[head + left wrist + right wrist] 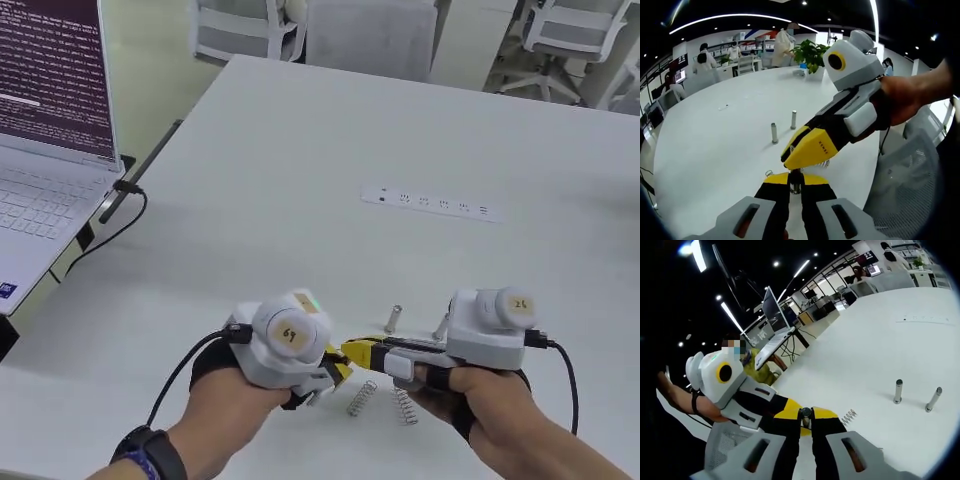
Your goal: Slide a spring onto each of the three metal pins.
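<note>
looking down in the head view, two hands hold the left gripper (pixel 335 368) and the right gripper (pixel 356 352) nose to nose at 6 o'clock on the big white table (pixel 300 170). two small silver wire springs (pixel 362 397) lie flat on the table just below the yellow tips. two short grey metal pins (pixel 393 319) stand up just behind the grippers. an open white laptop (pixel 40 170) sits at 9 o'clock. a long white power strip (pixel 430 202) lies toward 1 o'clock.

in the left gripper view, the left gripper (pixel 796 179) has its yellow jaws at 6 o'clock pressed together on a third grey metal pin (pixel 796 187). the right gripper (pixel 794 153) comes in from 3 o'clock, its yellow tip just above them. the two standing pins (pixel 774 133) are at 11 o'clock, apart from the grippers.

in the right gripper view, a small round metal end (pixel 805 412) sits between the right gripper's jaws at 6 o'clock. i cannot tell if they squeeze it. one spring (pixel 849 415) lies beside them at 5 o'clock. the two standing pins (pixel 898 391) are at 4 o'clock.
</note>
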The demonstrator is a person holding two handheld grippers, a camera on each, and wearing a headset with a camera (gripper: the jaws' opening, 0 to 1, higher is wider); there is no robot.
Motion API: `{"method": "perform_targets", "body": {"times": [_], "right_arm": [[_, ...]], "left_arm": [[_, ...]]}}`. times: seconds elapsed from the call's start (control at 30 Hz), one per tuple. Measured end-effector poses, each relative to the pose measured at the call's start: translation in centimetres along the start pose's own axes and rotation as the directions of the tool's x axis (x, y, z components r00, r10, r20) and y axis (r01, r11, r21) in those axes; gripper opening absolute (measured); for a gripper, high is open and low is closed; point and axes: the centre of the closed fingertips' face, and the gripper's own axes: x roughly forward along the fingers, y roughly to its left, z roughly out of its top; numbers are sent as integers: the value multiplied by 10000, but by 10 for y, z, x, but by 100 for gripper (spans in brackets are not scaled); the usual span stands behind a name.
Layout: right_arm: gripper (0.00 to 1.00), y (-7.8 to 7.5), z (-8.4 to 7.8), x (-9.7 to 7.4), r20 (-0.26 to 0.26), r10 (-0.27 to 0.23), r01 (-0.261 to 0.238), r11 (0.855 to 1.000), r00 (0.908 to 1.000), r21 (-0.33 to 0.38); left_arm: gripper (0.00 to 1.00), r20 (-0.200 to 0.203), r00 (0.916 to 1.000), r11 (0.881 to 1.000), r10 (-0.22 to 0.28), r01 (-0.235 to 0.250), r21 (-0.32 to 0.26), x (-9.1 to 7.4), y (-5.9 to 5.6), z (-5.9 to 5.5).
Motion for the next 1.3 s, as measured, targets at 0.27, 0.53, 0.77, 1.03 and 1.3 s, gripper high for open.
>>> {"method": "perform_targets", "body": {"times": [0.27,0.53,0.77,1.03,1.3], "right_arm": [[5,3,2,0,-96,23,-26,9994,10000,-346],[6,9,3,-2,-776,188,-287,9912,9968,-1292],[8,13,0,-7,-1984,32,-610,9562,9801,-2861],[8,15,-1,-15,-3137,-254,-1150,8998,9492,-4208],[8,20,-1,-19,-4072,-512,-1884,8293,9119,-5261]], "left_arm": [[0,-80,10000,10000,-13,12,-97,2,0,-3],[0,129,9999,9990,-12,6,456,-2,0,0],[0,319,9994,9973,-135,112,722,-2,-3,3],[0,572,9978,9953,-325,271,927,-3,-9,9],[0,782,9956,9934,-525,441,1057,-6,-12,13]]}}
